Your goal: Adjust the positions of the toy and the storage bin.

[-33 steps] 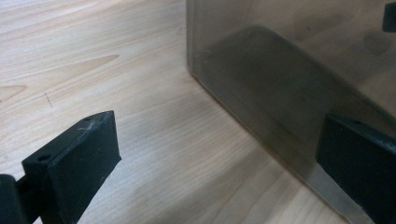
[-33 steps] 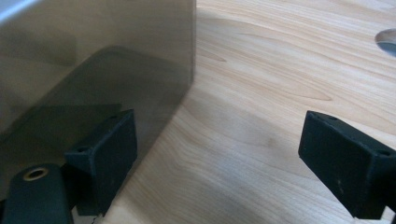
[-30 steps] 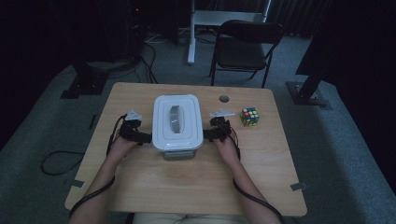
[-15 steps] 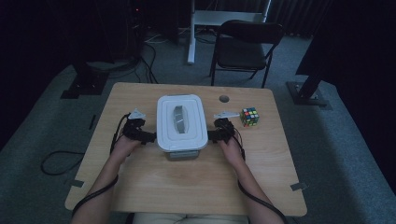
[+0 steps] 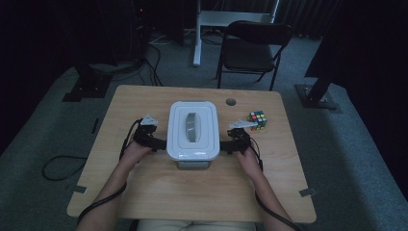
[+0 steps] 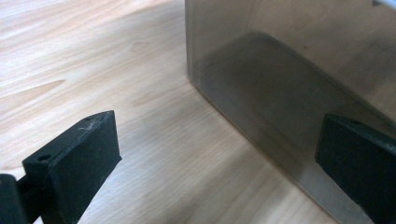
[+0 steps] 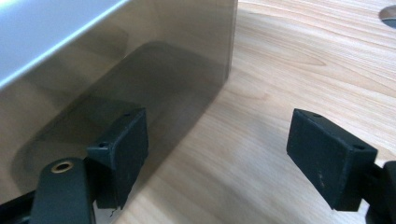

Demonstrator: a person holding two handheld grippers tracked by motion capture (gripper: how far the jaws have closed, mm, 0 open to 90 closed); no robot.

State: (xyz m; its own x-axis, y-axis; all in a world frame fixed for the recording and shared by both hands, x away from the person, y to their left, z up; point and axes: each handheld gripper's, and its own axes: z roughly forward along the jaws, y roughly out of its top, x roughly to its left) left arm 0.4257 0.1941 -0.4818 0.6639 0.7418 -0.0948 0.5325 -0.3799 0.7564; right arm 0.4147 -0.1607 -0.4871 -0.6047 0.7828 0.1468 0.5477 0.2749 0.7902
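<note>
— Dim room, was it? What stood on the wooden table (image 5: 144, 192)?

— A lidded plastic container (image 5: 193, 130) sat near the table's middle, upright, its white lid on, with a grey handle along the top. Its clear wall (image 6: 289, 93) showed in both gripper views.

— And the tongs?

— The left gripper (image 5: 158, 143) was at the container's left side and the right gripper (image 5: 225, 146) at its right side, each close against the wall. Both stood wide: in the left gripper view (image 6: 217, 158) and the right gripper view (image 7: 217, 154) the jaws were far apart with bare wood between them, clamping nothing.

— Anything else around?

— A colour cube (image 5: 258, 120) lay on the table just beyond the right gripper, and a cable hole (image 5: 231, 102) sat behind the container. Past the table stood a folding chair (image 5: 252, 48) on grey carpet.
</note>
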